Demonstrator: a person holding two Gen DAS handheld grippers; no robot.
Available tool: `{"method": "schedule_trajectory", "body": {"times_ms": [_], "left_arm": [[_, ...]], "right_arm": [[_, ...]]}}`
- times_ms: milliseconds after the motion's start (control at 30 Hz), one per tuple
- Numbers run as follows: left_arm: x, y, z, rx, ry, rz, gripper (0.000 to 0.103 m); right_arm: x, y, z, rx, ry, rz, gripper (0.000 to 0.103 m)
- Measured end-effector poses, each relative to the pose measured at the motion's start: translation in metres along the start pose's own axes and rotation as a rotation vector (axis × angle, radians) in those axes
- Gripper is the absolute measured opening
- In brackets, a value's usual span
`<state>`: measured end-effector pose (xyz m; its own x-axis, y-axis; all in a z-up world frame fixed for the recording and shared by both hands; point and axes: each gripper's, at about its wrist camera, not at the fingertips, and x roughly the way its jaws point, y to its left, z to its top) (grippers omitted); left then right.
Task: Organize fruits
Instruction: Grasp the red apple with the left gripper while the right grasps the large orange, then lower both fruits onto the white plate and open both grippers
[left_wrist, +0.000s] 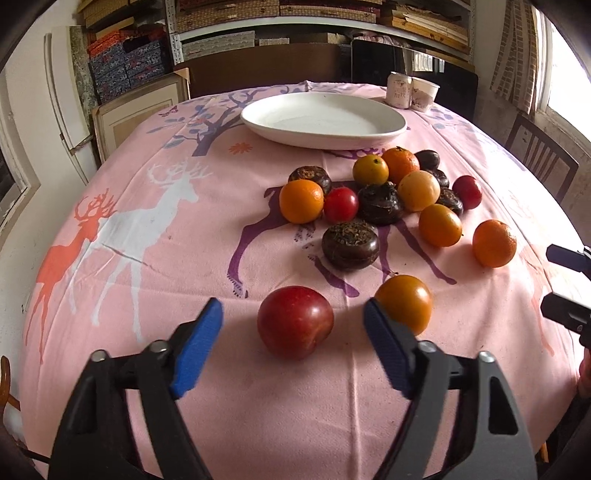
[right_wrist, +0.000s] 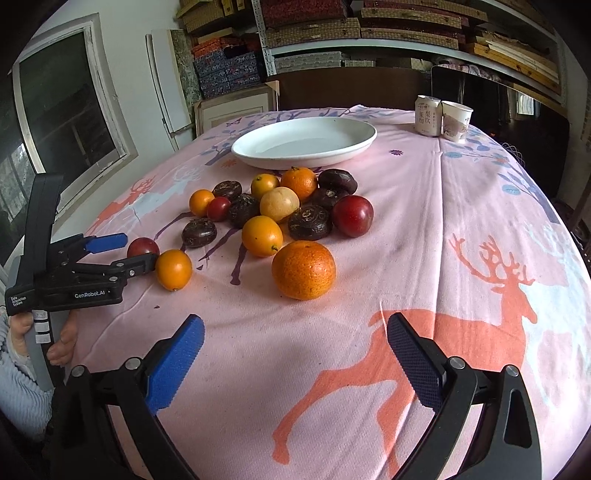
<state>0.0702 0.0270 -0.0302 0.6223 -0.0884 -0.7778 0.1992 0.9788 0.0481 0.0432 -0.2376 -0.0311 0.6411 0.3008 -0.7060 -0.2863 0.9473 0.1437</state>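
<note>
**Fruit pile, empty plate, both claws open**

Big round tabletop (right_wrist: 461, 206) under a pink cloth with deer printed on it. At the far side sits a white plate (right_wrist: 362, 142) with nothing in it, and off to its right a can (right_wrist: 427, 115) touching a paper cup (right_wrist: 456, 120).

The fruit pile (right_wrist: 280, 210) sits just in front of the plate: oranges, little yellow-orange ones, red plums and dark brown ones, all bunched up and touching. A big orange (right_wrist: 303, 269) sits by itself at the near edge of the pile.

Left claw (left_wrist: 293, 323) is down low at the near left of the pile, open, with a red plum (left_wrist: 295, 321) sitting between the blue pads. Neither pad touches it as far as I can see. A small orange fruit (left_wrist: 404, 302) is just outside its right finger, pretty much up against it.

Right claw (right_wrist: 295, 363) is open too, nothing in it, hovering over bare cloth nearer than the big orange.
</note>
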Motion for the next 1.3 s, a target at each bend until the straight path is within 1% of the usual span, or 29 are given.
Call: {"method": "schedule_trajectory", "body": {"times_ms": [33, 100, 167, 200, 267, 300, 400, 467, 533, 633, 700, 733, 867, 900, 967, 1033, 1100, 1167, 1233, 1300], "left_arm": [[0.004, 0.0, 0.0, -0.003, 0.013, -0.01, 0.066], [0.01, 0.0, -0.002, -0.005, 0.043, -0.041, 0.052], [0.01, 0.002, -0.002, -0.011, 0.037, -0.069, 0.051], [0.009, 0.002, -0.002, -0.013, 0.032, -0.074, 0.049], [0.009, 0.003, -0.002, -0.019, 0.025, -0.08, 0.047], [0.01, 0.004, -0.002, -0.023, 0.022, -0.083, 0.046], [0.008, 0.005, -0.003, -0.035, 0.013, -0.088, 0.041], [0.008, 0.005, -0.002, -0.038, 0.012, -0.097, 0.041], [0.007, 0.005, -0.003, -0.037, 0.013, -0.112, 0.041], [0.007, 0.003, -0.003, -0.026, 0.013, -0.114, 0.041], [0.007, 0.002, -0.002, -0.023, 0.016, -0.125, 0.041], [0.007, 0.002, -0.002, -0.024, 0.018, -0.128, 0.04], [0.011, 0.007, 0.004, -0.043, 0.036, -0.159, 0.04], [0.012, 0.009, 0.008, -0.048, 0.04, -0.16, 0.04], [0.01, 0.011, 0.023, -0.048, 0.026, -0.139, 0.04], [0.007, 0.014, 0.044, -0.049, -0.001, -0.123, 0.04], [0.006, 0.013, 0.073, -0.046, -0.026, -0.124, 0.04], [0.012, 0.01, 0.105, -0.04, -0.045, -0.122, 0.04], [0.027, 0.006, 0.133, -0.048, -0.051, -0.119, 0.04], [0.048, 0.004, 0.157, -0.07, -0.039, -0.125, 0.04]], "right_arm": [[0.001, -0.001, 0.002, 0.001, 0.003, 0.002, 0.099], [0.005, -0.002, 0.006, 0.001, 0.011, -0.004, 0.096], [0.01, -0.003, 0.01, 0.001, 0.021, 0.0, 0.092], [0.013, -0.003, 0.013, 0.001, 0.027, 0.003, 0.09], [0.02, -0.003, 0.016, 0.0, 0.039, 0.002, 0.082], [0.023, -0.003, 0.018, -0.001, 0.046, 0.005, 0.081], [0.033, -0.002, 0.021, 0.001, 0.072, 0.015, 0.073], [0.039, -0.002, 0.022, 0.005, 0.088, 0.018, 0.068], [0.044, -0.003, 0.024, 0.01, 0.095, 0.012, 0.066], [0.05, -0.006, 0.027, 0.031, 0.104, 0.017, 0.062], [0.056, -0.009, 0.029, 0.046, 0.118, 0.037, 0.05], [0.057, -0.011, 0.03, 0.056, 0.114, 0.047, 0.047], [0.055, -0.017, 0.032, 0.082, 0.111, 0.076, 0.046], [0.052, -0.018, 0.033, 0.083, 0.106, 0.075, 0.046], [0.041, -0.02, 0.043, 0.076, 0.078, 0.077, 0.046], [0.029, -0.021, 0.061, 0.061, 0.034, 0.061, 0.046], [0.025, -0.021, 0.084, 0.048, -0.008, 0.046, 0.046], [0.032, -0.021, 0.111, 0.04, -0.036, 0.041, 0.046], [0.051, -0.021, 0.137, 0.047, -0.05, 0.044, 0.046], [0.074, -0.025, 0.157, 0.068, -0.059, 0.044, 0.046]]}}
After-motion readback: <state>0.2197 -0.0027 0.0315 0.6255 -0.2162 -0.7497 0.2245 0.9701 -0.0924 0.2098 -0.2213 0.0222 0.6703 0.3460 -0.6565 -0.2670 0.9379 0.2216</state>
